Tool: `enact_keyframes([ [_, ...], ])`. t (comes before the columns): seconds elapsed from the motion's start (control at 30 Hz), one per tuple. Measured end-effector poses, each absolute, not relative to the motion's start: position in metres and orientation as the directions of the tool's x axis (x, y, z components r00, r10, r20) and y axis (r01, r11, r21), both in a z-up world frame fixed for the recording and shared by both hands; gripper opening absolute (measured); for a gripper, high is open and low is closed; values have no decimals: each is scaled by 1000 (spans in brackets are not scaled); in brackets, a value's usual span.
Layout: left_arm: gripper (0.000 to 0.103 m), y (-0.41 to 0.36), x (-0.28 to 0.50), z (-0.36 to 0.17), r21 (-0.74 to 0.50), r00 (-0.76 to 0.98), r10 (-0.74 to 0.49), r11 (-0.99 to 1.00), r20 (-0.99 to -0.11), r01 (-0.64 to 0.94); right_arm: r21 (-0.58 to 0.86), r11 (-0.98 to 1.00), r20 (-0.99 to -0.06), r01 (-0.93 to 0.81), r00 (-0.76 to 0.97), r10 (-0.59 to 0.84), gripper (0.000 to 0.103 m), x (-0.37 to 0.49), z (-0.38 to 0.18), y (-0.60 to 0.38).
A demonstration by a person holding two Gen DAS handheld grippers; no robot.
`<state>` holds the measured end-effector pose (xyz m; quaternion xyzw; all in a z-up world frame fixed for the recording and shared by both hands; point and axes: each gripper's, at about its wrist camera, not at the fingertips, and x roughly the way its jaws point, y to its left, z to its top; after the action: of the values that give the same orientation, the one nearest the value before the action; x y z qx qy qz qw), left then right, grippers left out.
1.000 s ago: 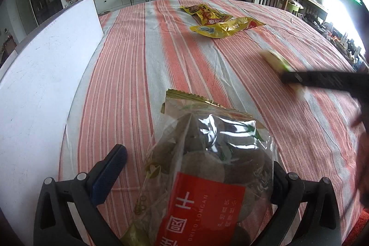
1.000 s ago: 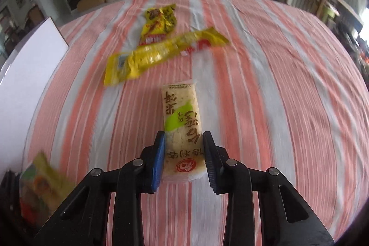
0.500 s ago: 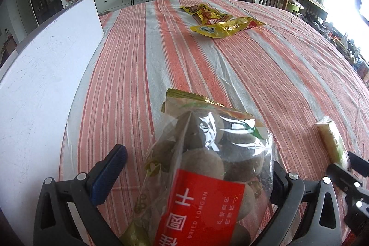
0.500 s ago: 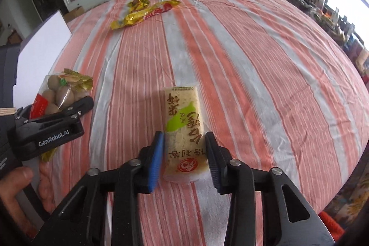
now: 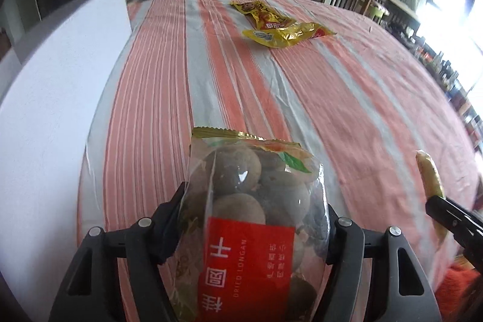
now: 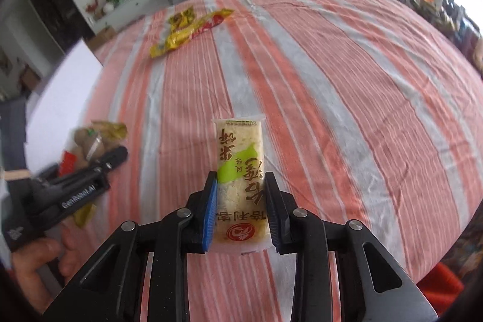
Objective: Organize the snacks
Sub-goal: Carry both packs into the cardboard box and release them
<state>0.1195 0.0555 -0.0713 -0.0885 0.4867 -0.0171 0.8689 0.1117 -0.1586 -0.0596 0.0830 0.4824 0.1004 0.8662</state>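
My left tongs [image 5: 253,219] are closing around the clear bag of dried longan [image 5: 250,201], their fingers [image 5: 169,219] pressing its sides while the bag's gold-edged top points away over the striped cloth of the bench [image 5: 169,86]. My right tongs [image 6: 241,210] are clenched on the rice cracker packet [image 6: 241,171], which stands up from the pads, its sealed end away from me. In the right wrist view my left hand [image 6: 36,261] shows low at the left edge, gripping its tool. Two yellow snack packets [image 5: 283,26] lie touching each other at the far end of the cloth, well apart from both bags. A white board [image 5: 54,98] stands along the left side.
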Motion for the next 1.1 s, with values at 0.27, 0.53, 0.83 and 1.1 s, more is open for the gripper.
enact_keyframes([
  [0.27,69,84,71,21,-341,619,-288,939,-731,34,427,899,-701,-96,593,397,30,88,-2,-171],
  [0.53,69,219,2,105,-280,753,-97,953,-651,-120,472,823,-605,-315,564,562,30,74,70,-88],
  [0.83,88,344,-52,67,-94,614,230,889,-755,-449,510,568,-569,-646,241,786,49,55,104,109],
  [1.1,90,351,-57,63,-189,674,211,863,-708,-469,536,625,-597,-567,269,756,61,72,59,92],
])
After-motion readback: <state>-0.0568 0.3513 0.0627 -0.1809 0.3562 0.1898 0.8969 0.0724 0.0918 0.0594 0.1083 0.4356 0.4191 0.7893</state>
